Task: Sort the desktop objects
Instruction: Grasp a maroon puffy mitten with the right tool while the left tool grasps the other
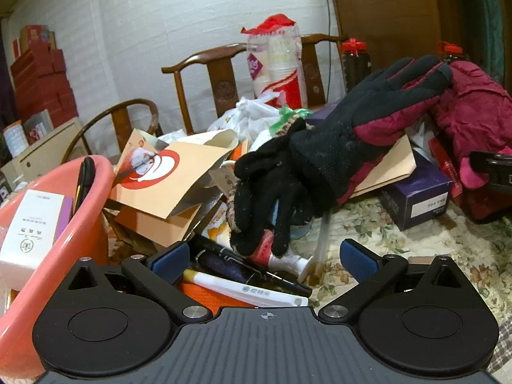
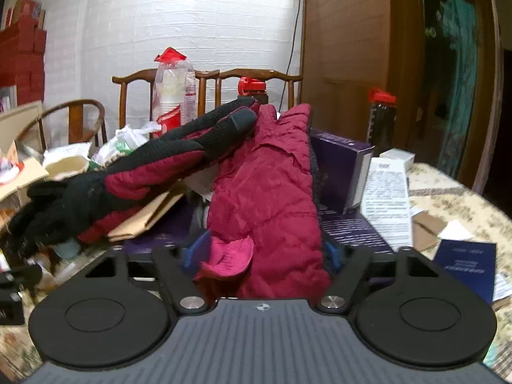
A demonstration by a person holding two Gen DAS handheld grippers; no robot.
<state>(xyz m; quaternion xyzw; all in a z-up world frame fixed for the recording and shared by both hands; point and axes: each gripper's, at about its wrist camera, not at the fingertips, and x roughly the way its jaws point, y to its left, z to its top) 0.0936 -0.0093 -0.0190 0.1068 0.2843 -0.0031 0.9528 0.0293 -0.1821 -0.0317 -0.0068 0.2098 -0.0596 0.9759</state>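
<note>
My left gripper (image 1: 264, 260) is open above a heap of pens and a white tube (image 1: 243, 288) on the floral tablecloth. A black knit glove (image 1: 265, 192) hangs just beyond its fingertips. A black-and-maroon glove (image 1: 377, 112) lies across cardboard and boxes behind it, and also shows in the right wrist view (image 2: 153, 166). My right gripper (image 2: 265, 252) is closed on the cuff of a maroon padded glove (image 2: 272, 185), which fills the space between its blue pads. That glove shows at the right of the left wrist view (image 1: 473, 121).
A pink plastic basin (image 1: 48, 256) with a white box stands at the left. Torn orange cardboard packaging (image 1: 153, 176), purple boxes (image 1: 416, 195), a sleeve of paper cups (image 1: 278, 64), bottles and wooden chairs crowd the table's back. A blue booklet (image 2: 464, 268) and papers lie at the right.
</note>
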